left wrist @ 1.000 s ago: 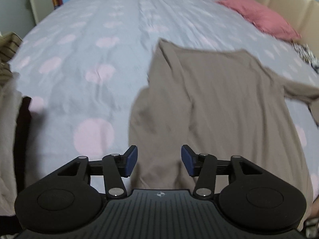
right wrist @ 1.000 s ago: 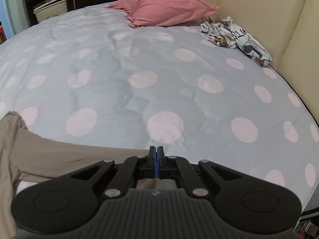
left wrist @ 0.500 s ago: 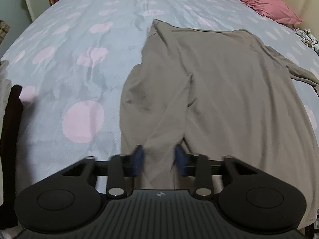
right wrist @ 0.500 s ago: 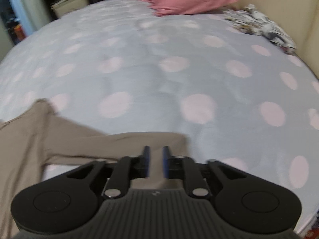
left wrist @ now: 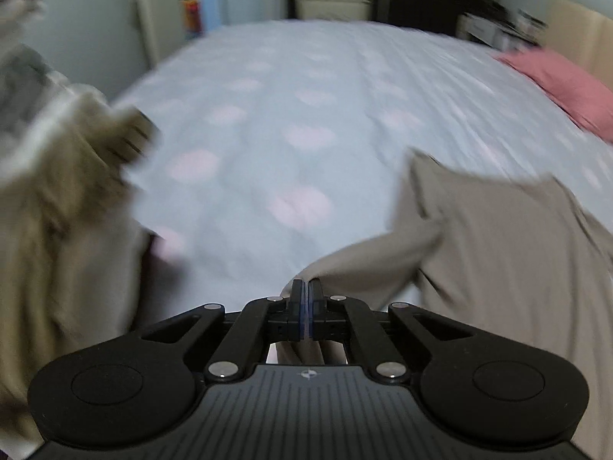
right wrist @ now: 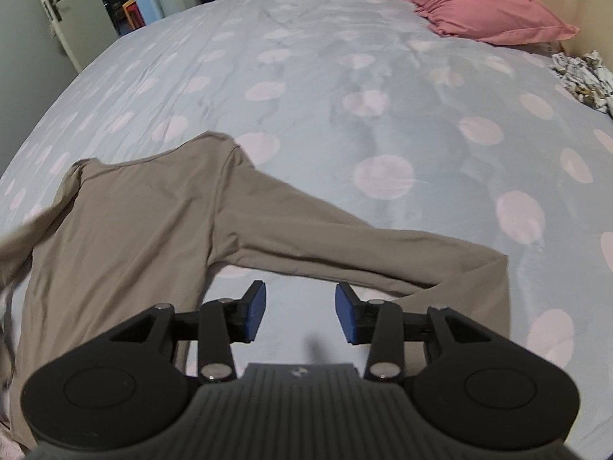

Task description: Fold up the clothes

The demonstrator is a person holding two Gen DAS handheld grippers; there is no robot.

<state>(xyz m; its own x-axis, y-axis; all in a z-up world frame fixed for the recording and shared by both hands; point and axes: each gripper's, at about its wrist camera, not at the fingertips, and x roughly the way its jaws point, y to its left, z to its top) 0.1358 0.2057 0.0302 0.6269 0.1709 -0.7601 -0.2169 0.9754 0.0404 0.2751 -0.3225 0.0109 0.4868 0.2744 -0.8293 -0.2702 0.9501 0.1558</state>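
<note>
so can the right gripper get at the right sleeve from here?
Probably yes. The right gripper is open and empty, and the sleeve lies flat on the bed just ahead of its fingers, with nothing between.

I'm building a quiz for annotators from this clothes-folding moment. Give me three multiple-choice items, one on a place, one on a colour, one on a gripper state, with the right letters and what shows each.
1. Where does the pink pillow lie?
A. at the far right of the bed, by the headboard
B. on the floor
C. on top of the shirt

2. What colour is the long-sleeved shirt spread on the bed?
A. navy
B. taupe brown
C. white

3. How does the left gripper stand?
A. wide open over bare sheet
B. shut on the shirt's sleeve
C. out of view

Answers:
1 A, the right wrist view shows it on the sheet at the far right, beside the padded headboard.
2 B, both views show the fabric is plain brownish.
3 B, its blue pads meet with brown cloth pinched between them, while the right gripper is open.
</note>
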